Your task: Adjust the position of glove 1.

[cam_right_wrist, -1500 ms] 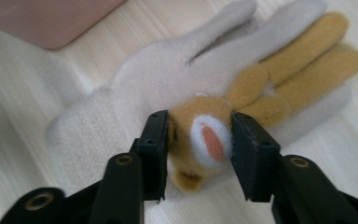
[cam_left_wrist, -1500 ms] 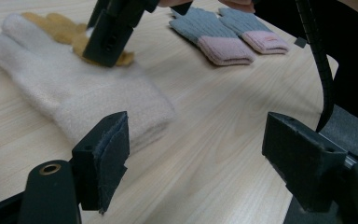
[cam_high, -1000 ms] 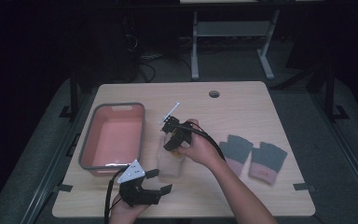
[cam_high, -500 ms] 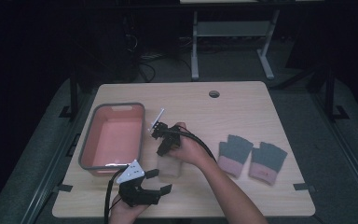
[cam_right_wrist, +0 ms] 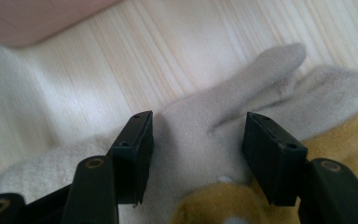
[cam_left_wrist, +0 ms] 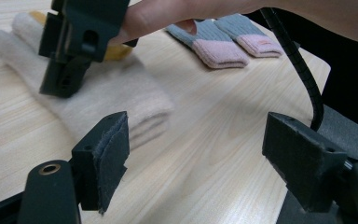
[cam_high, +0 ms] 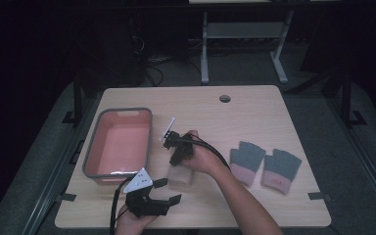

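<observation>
Currently I read the step in hand as closing the right gripper on the cream knitted mitten with a tan patch, which lies flat on the pale wooden table, directly beneath that gripper.

Left to right:

1. Salmon-pink plastic bin with a grey rim. It stands to the left of both grippers, just beside the right gripper. I treat its near wall as the main obstacle on that side.

2. Left gripper. Its jaws stand wide apart with nothing between them, close to the front table edge. In the left gripper view the mitten's cuff end lies just ahead of its left pad. I keep this gripper parked unless the fabric drags.

3. Right gripper. In the right gripper view the jaws have just been opening and now straddle the mitten body with the pads not yet pressing on it. For a sound grip I judge that I should lower until both pads bracket a fold of fabric, then close on the thick body, not the thumb ahead.

4. Pair of grey fingerless gloves with pink cuffs. They lie well apart to the right of the right gripper.

Open room: bare table extends beyond the right gripper; a lift straight up looks clearest.
</observation>
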{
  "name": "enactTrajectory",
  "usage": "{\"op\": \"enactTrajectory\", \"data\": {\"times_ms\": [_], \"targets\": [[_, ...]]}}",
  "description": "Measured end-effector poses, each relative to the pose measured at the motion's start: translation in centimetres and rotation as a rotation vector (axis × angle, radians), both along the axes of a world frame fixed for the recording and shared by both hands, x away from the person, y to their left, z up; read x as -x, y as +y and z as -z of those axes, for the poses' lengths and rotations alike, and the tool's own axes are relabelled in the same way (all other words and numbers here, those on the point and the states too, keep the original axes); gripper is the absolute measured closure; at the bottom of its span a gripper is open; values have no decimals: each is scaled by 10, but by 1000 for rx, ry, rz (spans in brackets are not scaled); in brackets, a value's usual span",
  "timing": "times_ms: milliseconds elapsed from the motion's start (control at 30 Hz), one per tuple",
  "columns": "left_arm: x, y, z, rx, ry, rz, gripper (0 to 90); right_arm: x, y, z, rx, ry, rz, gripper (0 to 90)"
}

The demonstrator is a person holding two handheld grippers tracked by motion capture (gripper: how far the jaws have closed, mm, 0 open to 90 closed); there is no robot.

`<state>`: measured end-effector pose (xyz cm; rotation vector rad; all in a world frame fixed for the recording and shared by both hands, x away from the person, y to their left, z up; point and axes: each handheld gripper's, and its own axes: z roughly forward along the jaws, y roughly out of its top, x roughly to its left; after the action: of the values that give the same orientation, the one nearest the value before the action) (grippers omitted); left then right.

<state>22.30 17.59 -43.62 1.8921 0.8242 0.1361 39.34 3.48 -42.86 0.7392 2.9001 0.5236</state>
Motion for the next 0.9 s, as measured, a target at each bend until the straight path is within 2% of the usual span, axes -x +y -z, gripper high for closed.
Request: {"op": "enactTrajectory", "data": {"times_ms": [200, 633, 800, 900], "targets": [[0, -1, 0, 4, 4, 1, 230, 1, -10, 0, -7, -2, -5, 426], [1, -5, 3, 4, 20, 4, 230, 6, -45, 0, -27, 7, -9, 419], [0, -5, 3, -10, 21, 15, 230, 7, -54, 0, -23, 14, -4, 408], [0, -6, 3, -4, 34, 16, 229, 8, -57, -1, -49, 15, 10, 372]]}}
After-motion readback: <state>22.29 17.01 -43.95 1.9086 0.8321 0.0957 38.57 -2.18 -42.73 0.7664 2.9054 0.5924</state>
